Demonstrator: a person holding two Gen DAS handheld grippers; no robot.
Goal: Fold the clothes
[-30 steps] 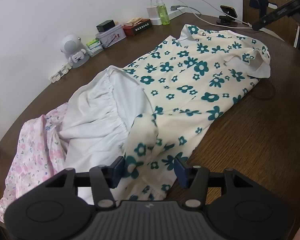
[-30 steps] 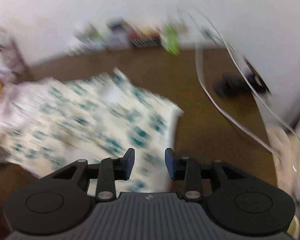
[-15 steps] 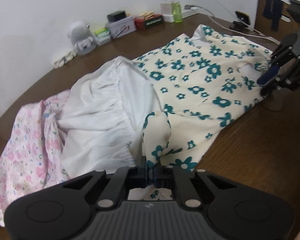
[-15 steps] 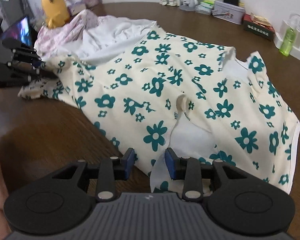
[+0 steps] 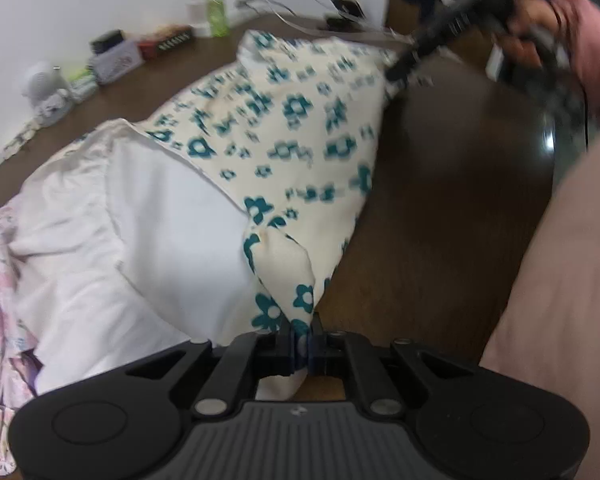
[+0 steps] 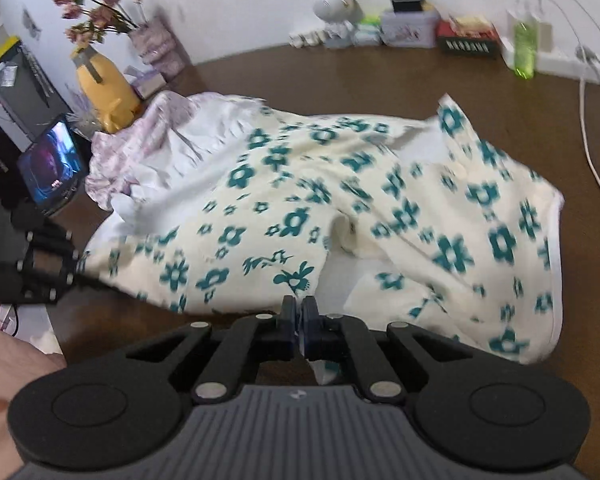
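Both tongs just clamped: left gripper (image 5: 300,346) pinched hem of floral garment (image 5: 296,132), right gripper (image 6: 299,330) closed on opposite end. Garment lay mid-table (image 5: 440,216), near edge lifting. Fold likely starting.

Even, soft indoor light, no hard shadows. Motion blur smears the floral garment (image 5: 300,120) in both views. Fisheye corners dark; glare on table (image 5: 548,140) at two o'clock.
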